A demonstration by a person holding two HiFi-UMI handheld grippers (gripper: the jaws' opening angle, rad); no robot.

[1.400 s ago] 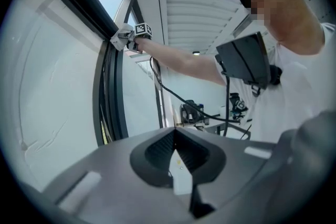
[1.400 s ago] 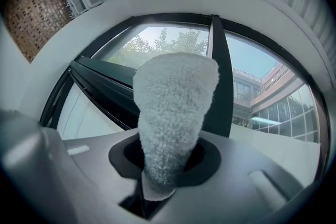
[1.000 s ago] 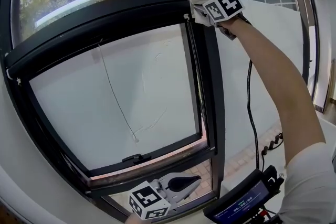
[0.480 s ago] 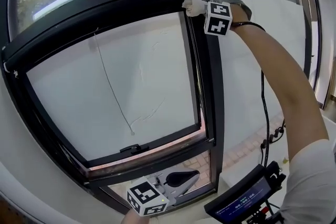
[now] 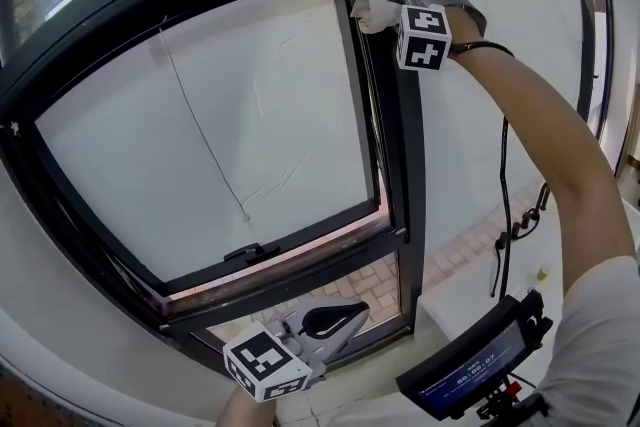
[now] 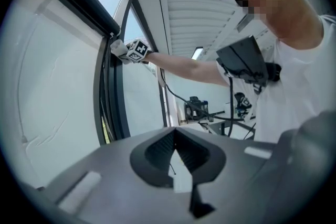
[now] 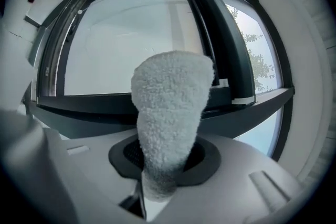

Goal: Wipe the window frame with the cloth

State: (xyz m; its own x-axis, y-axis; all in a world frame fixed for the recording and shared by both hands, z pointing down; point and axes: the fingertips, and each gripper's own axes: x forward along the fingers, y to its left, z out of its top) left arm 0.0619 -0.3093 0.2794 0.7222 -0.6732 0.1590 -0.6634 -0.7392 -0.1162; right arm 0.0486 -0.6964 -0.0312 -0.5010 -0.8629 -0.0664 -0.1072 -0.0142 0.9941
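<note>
Grips the cloth [image 7: 170, 107] between the clamped jaws of the right gripper [image 7: 164, 168], a white terry wad pinched at its lower end and sticking well out ahead of the jaw tips. Leaves that much free, most likely, so that soft pile and not hard plastic meets the metal. Sets the cloth's front end against the black window frame [image 5: 400, 145], on the upright bar straight ahead of the jaws, near the top corner of the tilted-open sash [image 5: 300, 250]. Cannot confirm real contact from the right gripper view, though the head view puts cloth and bar touching. Reaches high with the right arm [image 5: 540, 145] stretched out, apparently to begin at the top of the upright and wipe along it.

Parks the left gripper [image 6: 175, 136] low, well apart from the cloth, jaws closed tip to tip on nothing. Looks idle there, held out of the wiping path. Shows beyond those jaws only the frame's edge and the room.

Finds no brand or label on cloth or frame. Reads nothing on the marker cubes [image 5: 424, 37] but black-and-white square patterns. Makes out pale digits on the blue screen [image 5: 465, 370] carried at the chest, likely a timer, too small to read for sure.
</note>
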